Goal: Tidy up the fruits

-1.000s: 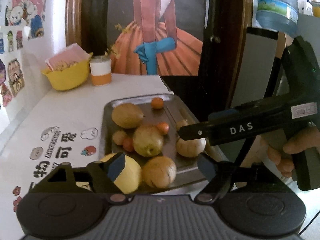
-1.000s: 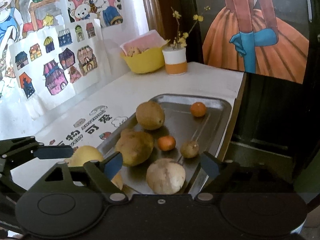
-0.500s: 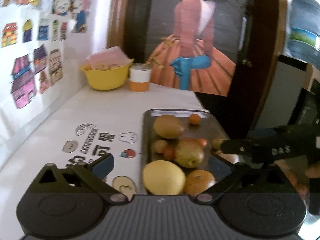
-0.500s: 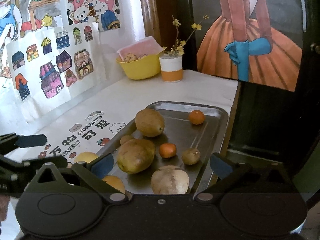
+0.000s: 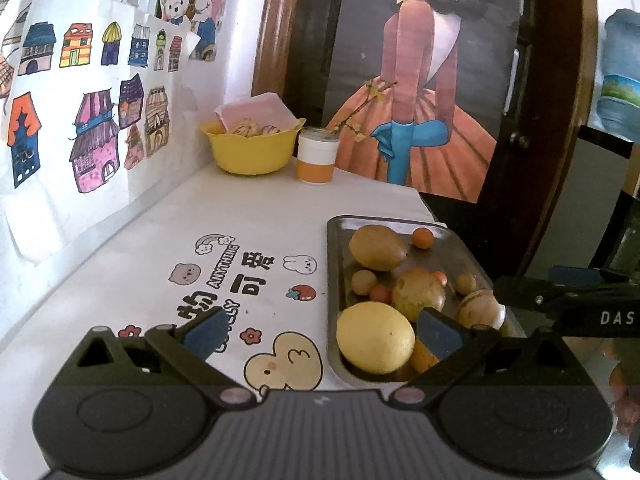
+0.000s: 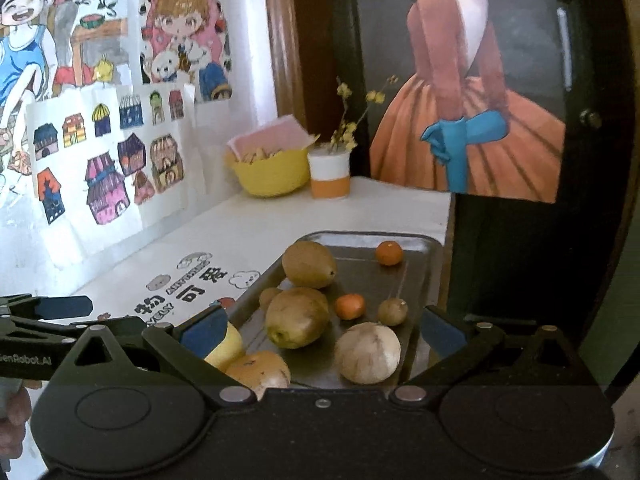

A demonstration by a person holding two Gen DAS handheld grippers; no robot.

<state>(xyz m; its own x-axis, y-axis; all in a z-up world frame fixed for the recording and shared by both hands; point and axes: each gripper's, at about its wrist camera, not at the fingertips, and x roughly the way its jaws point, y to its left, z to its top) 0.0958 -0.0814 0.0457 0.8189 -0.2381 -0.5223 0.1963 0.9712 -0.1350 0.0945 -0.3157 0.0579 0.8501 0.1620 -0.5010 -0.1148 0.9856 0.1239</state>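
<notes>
Soft daylight, brightest on the far left wall (image 5: 100,184); fisheye bends the edges, corners black, dark door (image 6: 520,240) dim at right

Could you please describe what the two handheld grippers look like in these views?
Both are black plastic with blue pads on their fingertips and silver pivot screws. The right gripper carries white "DAS" lettering on its side; the left gripper reads "GenRobot.AI". No cables or sleeves are visible.
</notes>
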